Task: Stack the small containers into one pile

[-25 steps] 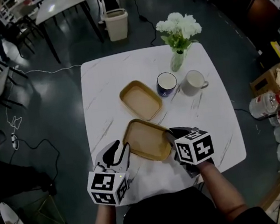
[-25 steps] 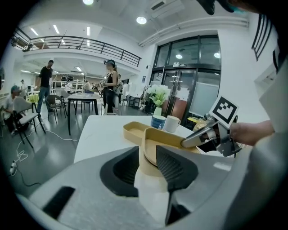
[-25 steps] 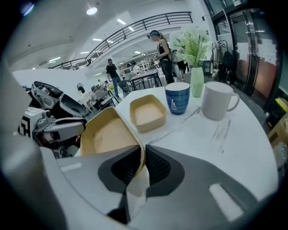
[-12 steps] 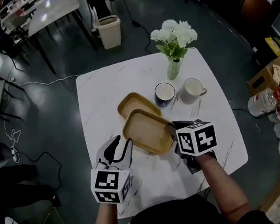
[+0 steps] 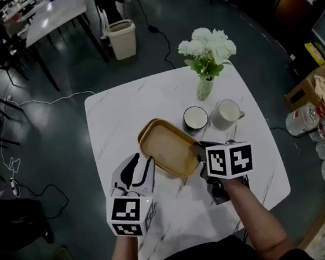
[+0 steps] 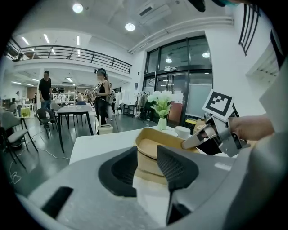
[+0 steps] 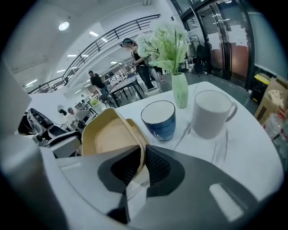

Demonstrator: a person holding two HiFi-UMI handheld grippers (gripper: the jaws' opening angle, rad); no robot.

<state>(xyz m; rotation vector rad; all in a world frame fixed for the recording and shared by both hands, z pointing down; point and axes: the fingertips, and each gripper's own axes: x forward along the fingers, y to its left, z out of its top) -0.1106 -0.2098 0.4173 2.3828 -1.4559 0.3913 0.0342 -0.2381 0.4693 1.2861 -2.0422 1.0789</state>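
Two tan rectangular containers are on the white marble table (image 5: 114,114). My right gripper (image 5: 201,158) is shut on the near right rim of the upper container (image 5: 167,149), which sits tilted over the lower container (image 5: 142,132); only the lower one's left edge shows. In the right gripper view the upper container's rim (image 7: 140,148) is pinched between the pads of my right gripper (image 7: 143,158). My left gripper (image 5: 143,167) stands open just left of the pile, its jaws having just been opening with nothing between them. In the left gripper view the upper container (image 6: 157,146) lies beyond my left gripper (image 6: 146,158).
A blue mug (image 5: 195,118) and a white mug (image 5: 226,113) stand just right of the pile, with a vase of white flowers (image 5: 206,80) behind them. A bin (image 5: 122,38) and another table stand on the floor beyond; boxes lie at the right.
My right gripper has carried the near container away from me and over the far one. The left gripper has moved the same way beside it.
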